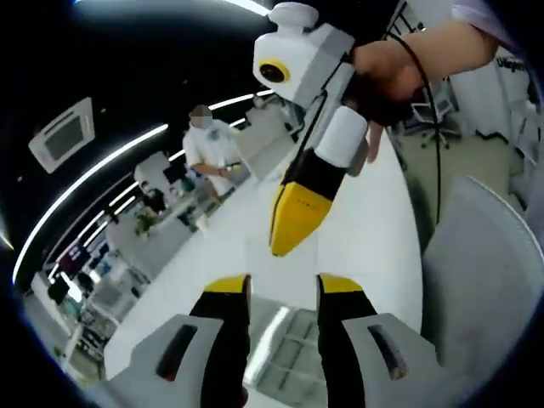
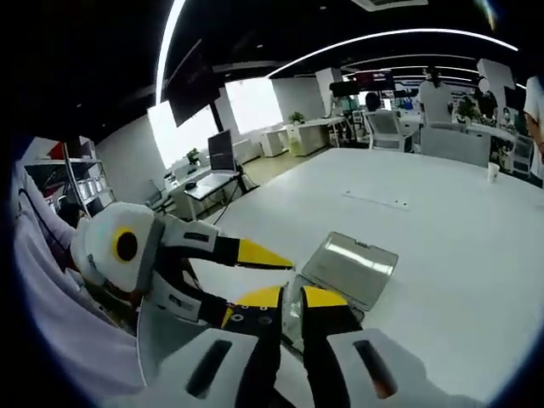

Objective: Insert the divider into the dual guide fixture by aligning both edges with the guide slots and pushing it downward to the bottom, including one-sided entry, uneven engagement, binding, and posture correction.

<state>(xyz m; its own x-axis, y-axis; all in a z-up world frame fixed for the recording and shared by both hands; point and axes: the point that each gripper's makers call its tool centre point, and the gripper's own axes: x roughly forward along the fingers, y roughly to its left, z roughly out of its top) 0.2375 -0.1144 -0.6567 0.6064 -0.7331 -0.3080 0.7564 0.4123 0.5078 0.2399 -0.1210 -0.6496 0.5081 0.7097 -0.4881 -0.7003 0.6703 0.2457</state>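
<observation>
A grey, translucent rectangular piece [image 2: 348,268], fixture or divider I cannot tell, lies flat on the white table [image 2: 442,229]. In the left gripper view the same piece [image 1: 289,340] shows below and between my own jaws. My left gripper [image 1: 285,287] is open with nothing between its yellow tips. It hovers just short of the piece and enters the right gripper view from the left as the left gripper [image 2: 255,263]. A hand holds my right gripper [image 1: 293,223] above the table. Its yellow tips are pressed together and point down. The right gripper [image 2: 293,299] shows a narrow slit and nothing clearly held.
A grey chair back [image 1: 484,255] stands close at the table's right side. A person in white [image 1: 208,144] stands beyond the far end. A thin strip [image 2: 374,201] and a small cup [image 2: 493,171] lie farther out on the table. Desks and chairs fill the room behind.
</observation>
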